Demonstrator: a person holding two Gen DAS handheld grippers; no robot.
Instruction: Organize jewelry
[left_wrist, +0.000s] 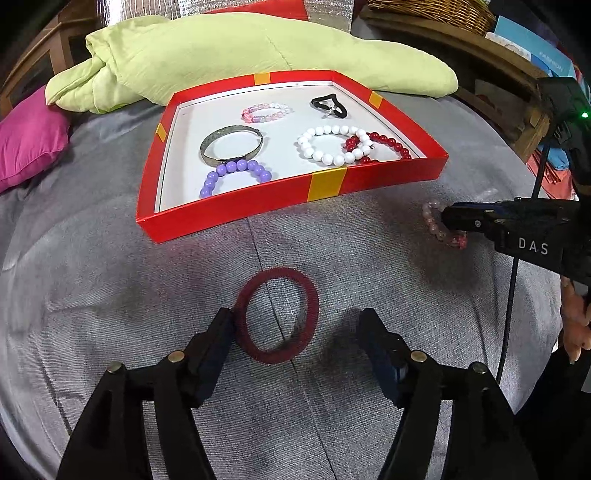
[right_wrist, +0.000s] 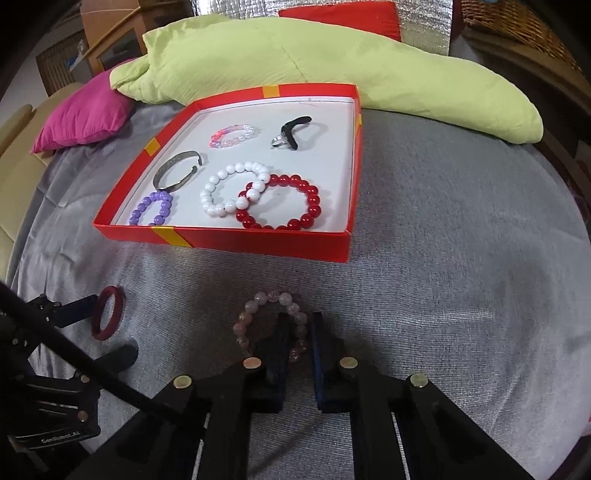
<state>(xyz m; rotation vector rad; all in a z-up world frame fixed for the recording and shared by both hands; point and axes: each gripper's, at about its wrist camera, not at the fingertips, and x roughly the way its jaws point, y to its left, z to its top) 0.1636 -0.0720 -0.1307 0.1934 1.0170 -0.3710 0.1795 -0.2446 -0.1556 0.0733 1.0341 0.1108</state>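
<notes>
Only the right wrist view shows the right gripper (right_wrist: 297, 326) pinching the pale pink bead bracelet (right_wrist: 271, 321) (round, shiny beads), while the left gripper (left_wrist: 297, 330) is wide open.

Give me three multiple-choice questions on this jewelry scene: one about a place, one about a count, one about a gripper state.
1. Where is the dark red hair tie?
A. in the red box
B. on the grey cover, outside the box
C. on the green quilt

2. How many beaded bracelets lie in the red box?
A. two
B. four
C. six

3. How is the right hand-held gripper?
A. wide open, nothing between
C. out of view
B. closed on the pale pink bead bracelet

Answers: 1 B, it lies on the cover before the left hand-held gripper. 2 B: pink, white, red, purple. 3 B, its fingers pinch the beads.
</notes>
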